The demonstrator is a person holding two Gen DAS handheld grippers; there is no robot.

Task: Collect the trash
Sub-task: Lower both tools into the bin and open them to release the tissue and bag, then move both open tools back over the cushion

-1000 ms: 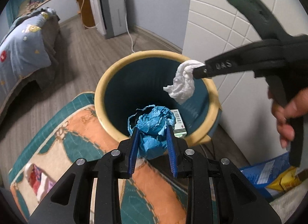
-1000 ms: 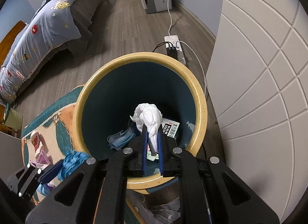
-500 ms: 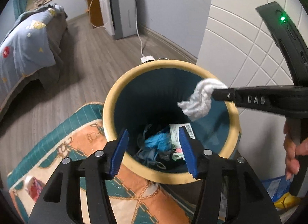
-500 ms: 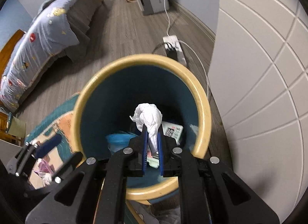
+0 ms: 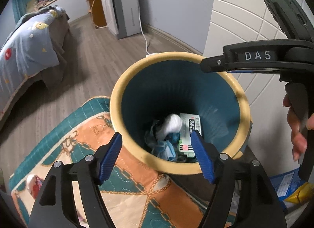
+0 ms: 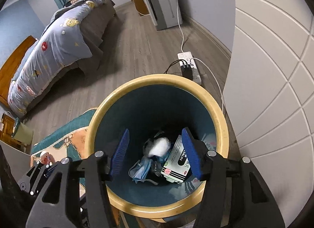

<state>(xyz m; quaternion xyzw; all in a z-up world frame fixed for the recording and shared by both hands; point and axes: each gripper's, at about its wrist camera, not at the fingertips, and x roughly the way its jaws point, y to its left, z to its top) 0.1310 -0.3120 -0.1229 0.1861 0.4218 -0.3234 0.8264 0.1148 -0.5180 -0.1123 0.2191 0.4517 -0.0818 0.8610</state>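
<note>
Grey wood-look flooring (image 6: 141,51) runs from the bed to the white panelled wall, and a teal bin (image 6: 157,206) with a yellow rim stands against that wall.

Over its mouth the right gripper (image 6: 155,151) has just been opening; its blue pads stand apart with nothing pressed between them. Straight beneath, the white crumpled tissue (image 6: 160,145) lies on the pile at the bin's bottom, on top of the blue crumpled paper (image 6: 142,169) and beside a white-and-green carton (image 6: 177,161). The left gripper (image 5: 157,153) has also just been opening: its pads are spread wide over the near rim, empty, one above the rug and one above the bin's inside.

The left wrist view alone shows the right tool from the side, its black beam reaching across the far rim, a green light on its handle and a person's hand (image 5: 298,130) around the grip. It also shows blue and yellow packets (image 5: 290,186) on the floor by the wall. Only the right wrist view shows the power strip (image 6: 189,66) with black plugs just behind the bin, and a wooden headboard at the far left.

A patterned orange and teal rug (image 5: 121,194) reaches the bin's near side. The wall crowds the bin on the right; open floor lies between the bin and the bed (image 5: 29,41), and a grey appliance (image 5: 122,4) stands well back.
</note>
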